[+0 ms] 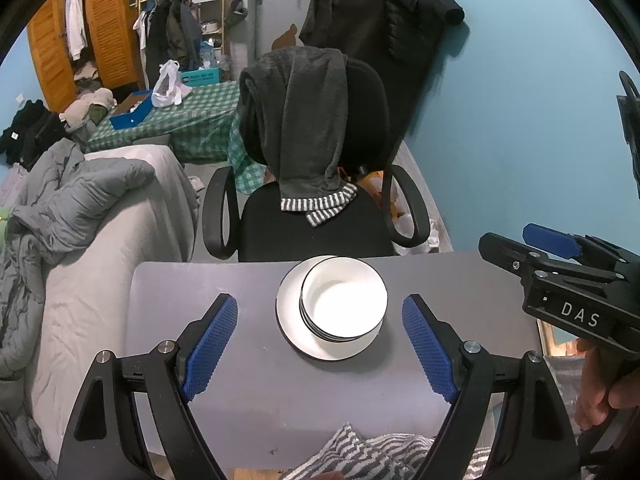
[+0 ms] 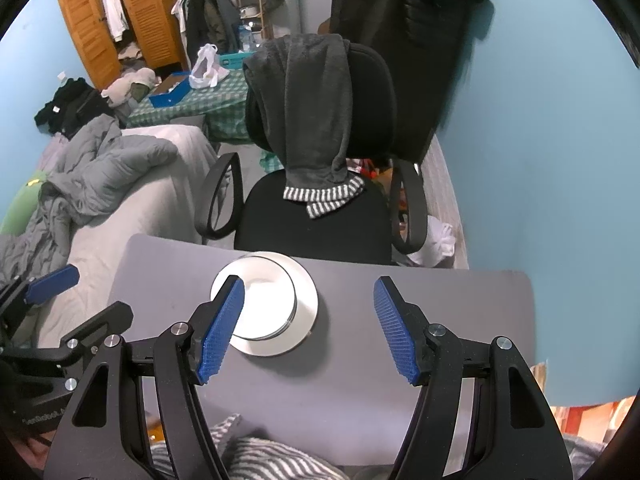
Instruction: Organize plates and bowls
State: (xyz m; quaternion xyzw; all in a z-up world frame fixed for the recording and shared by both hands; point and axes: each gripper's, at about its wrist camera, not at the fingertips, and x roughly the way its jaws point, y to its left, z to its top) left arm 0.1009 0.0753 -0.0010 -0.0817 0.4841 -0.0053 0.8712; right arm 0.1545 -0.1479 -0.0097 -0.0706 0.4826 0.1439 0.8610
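Note:
A stack of white bowls (image 1: 344, 300) with dark rims sits on a white plate (image 1: 290, 320) on the grey table (image 1: 240, 380), near its far edge. My left gripper (image 1: 320, 340) is open and empty, held above the table just in front of the stack. My right gripper (image 2: 308, 328) is open and empty, a little right of the bowls (image 2: 266, 300) and plate (image 2: 306, 300); its left finger (image 2: 220, 328) overlaps the stack in view. The right gripper's body shows in the left wrist view (image 1: 560, 280).
A black office chair (image 1: 316, 216) draped with a dark towel stands right behind the table. A bed with a grey duvet (image 1: 80, 208) lies left. A striped cloth (image 1: 376, 456) lies at the table's near edge. A blue wall (image 1: 520, 120) is to the right.

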